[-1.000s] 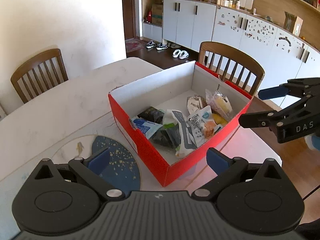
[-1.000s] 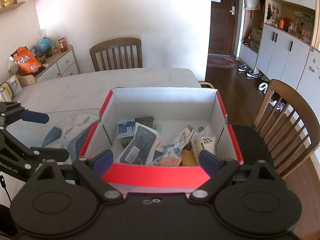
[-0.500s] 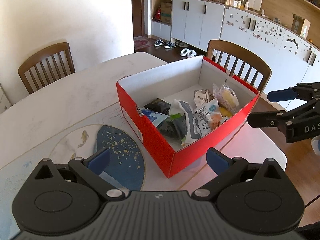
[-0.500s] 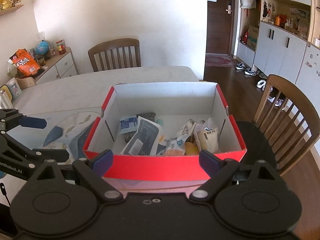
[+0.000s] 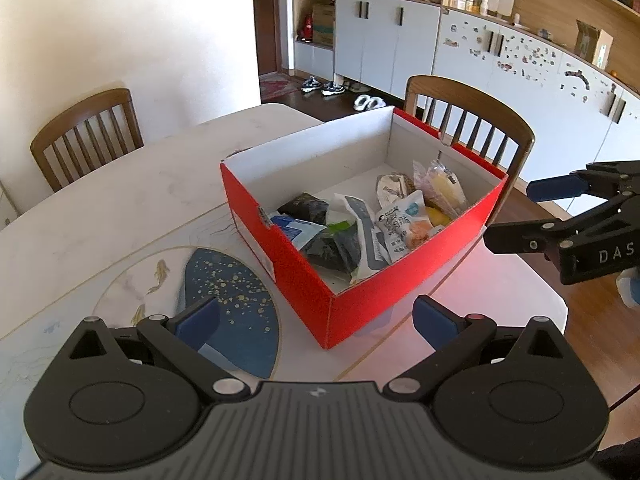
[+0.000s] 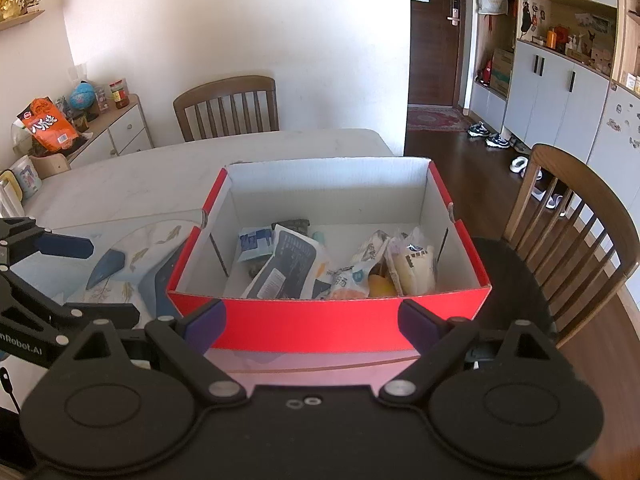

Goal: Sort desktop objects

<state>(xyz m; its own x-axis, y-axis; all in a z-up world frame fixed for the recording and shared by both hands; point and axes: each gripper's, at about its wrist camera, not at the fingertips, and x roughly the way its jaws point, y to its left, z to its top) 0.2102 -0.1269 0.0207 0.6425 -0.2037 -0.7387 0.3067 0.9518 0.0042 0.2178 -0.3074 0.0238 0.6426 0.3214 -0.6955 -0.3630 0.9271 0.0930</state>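
You are holding both grippers above the near side of the table, and both are standing wide open with nothing between the blue pads. The left gripper [image 5: 316, 318] is pointing at the near corner of the red box [image 5: 360, 300], so the box is lying ahead and a little to the right of it. The right gripper [image 6: 312, 320] is facing one long red wall of the box squarely, and this wall is running across its view from left to right.

The snack packets [image 6: 332, 268] are all lying inside the box, crowded against the wall nearest to the right gripper. The back half of the box floor is bare. The dark packet [image 6: 288, 264] is lying tilted, with its long axis going away from the right gripper.

I am judging that the right gripper is the nearer one for reaching in, because it only needs to go forward over the wall and then down. The wall is tall, so you are needing to clear its edge first.

On the left of the box the table [image 5: 120, 208] is open, with only the flat mat with the blue fish pattern [image 5: 224, 292] on it. On the right the table edge and a wooden chair [image 6: 576, 240] are close, so there is little room there.
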